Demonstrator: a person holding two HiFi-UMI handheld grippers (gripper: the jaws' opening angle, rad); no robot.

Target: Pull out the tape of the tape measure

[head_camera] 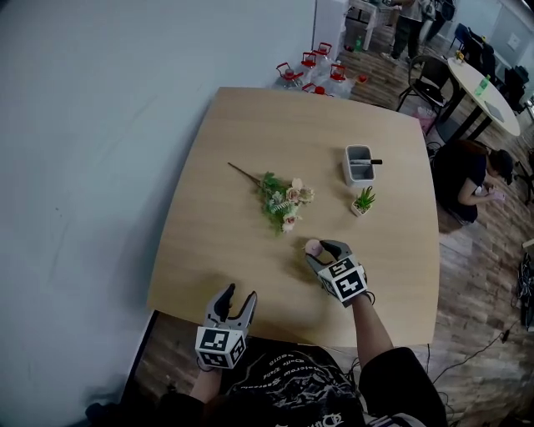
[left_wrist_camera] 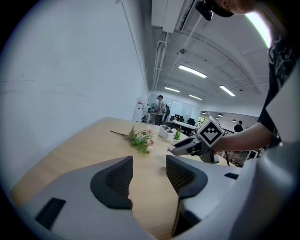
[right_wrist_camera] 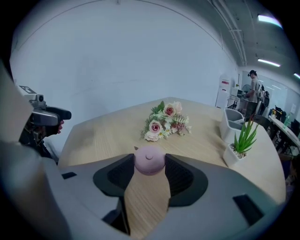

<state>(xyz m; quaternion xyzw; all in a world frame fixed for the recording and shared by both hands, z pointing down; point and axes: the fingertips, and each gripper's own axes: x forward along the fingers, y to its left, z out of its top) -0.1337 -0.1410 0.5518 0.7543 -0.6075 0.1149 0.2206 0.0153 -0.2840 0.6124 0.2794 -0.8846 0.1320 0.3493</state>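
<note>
A plain pale wall (head_camera: 100, 125) ran down one side of the room, and a light wooden table (head_camera: 209, 242) with rounded corners stood close against it. The floor (head_camera: 480, 275) was brown planking laid in long boards. Farther back stood a white oval table (head_camera: 492, 100) on dark legs, with a black chair (head_camera: 427, 77) near its end, and an open office stretched on behind. A tall white unit (head_camera: 329, 21) – cabinet or appliance, I could not tell – stood at the wall's far end. Overhead, long strip lights (left_wrist_camera: 192, 71) glowed against a grey ceiling (left_wrist_camera: 225, 56) – pipes (left_wrist_camera: 161, 56) climbed where the wall met it.
</note>
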